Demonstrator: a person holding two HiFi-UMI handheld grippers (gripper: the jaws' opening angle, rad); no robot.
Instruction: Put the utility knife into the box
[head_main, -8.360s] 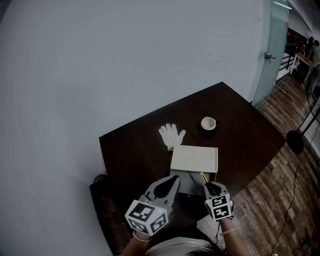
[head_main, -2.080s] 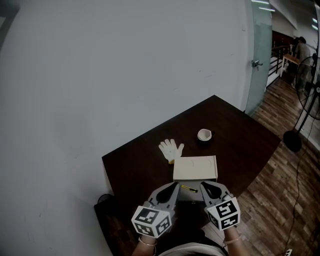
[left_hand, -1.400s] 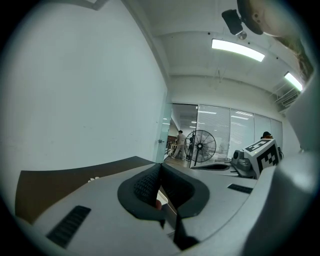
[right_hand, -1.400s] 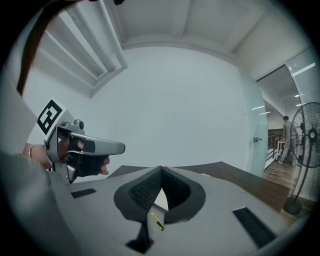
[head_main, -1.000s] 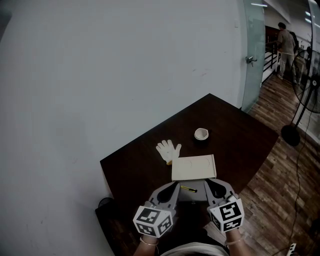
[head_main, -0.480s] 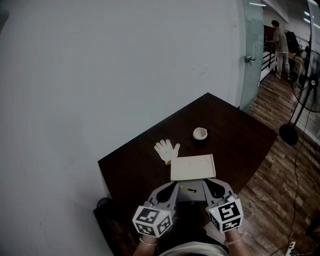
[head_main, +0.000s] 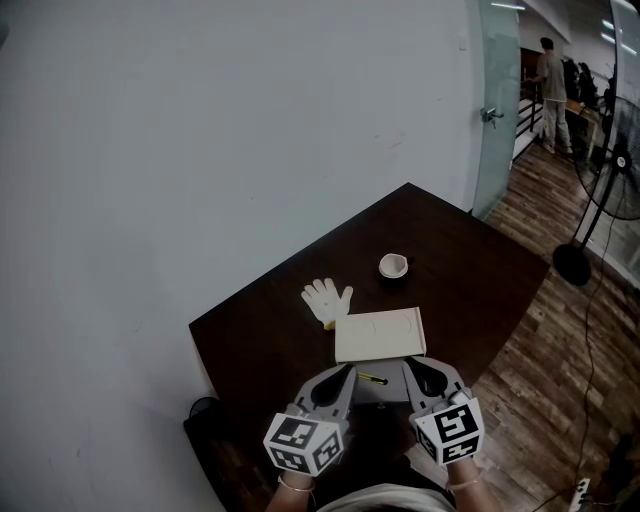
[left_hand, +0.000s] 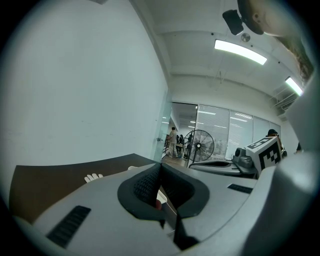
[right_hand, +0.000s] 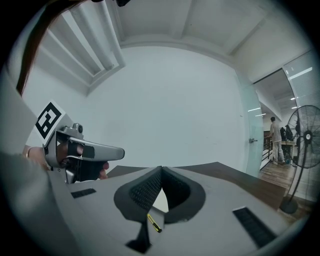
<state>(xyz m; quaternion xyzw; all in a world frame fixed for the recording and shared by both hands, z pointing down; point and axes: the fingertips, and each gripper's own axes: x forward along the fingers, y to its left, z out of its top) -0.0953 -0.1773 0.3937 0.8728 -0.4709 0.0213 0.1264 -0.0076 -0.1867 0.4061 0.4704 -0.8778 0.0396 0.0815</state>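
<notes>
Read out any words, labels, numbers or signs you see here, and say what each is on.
No readable text anywhere.
Left tool and right tool: only black-and-white square marker patterns, no letters.
Box lid: a faint mark, too faint to read.
Utility knife: too small to show print.

A dark brown wooden table (head_main: 470, 270) is set with one long edge against a plain pale wall (head_main: 200, 150). A white fabric work glove (head_main: 325, 298) is laid flat near that edge, fingers spread toward the wall, and a small round white cup (head_main: 392, 265) is stood apart from it, nearer the far corner. Past the table are seen a frosted glass door (head_main: 495, 100), a black pedestal fan (head_main: 610, 165) on brown plank flooring (head_main: 560, 380), and a standing person (head_main: 548, 65).
</notes>
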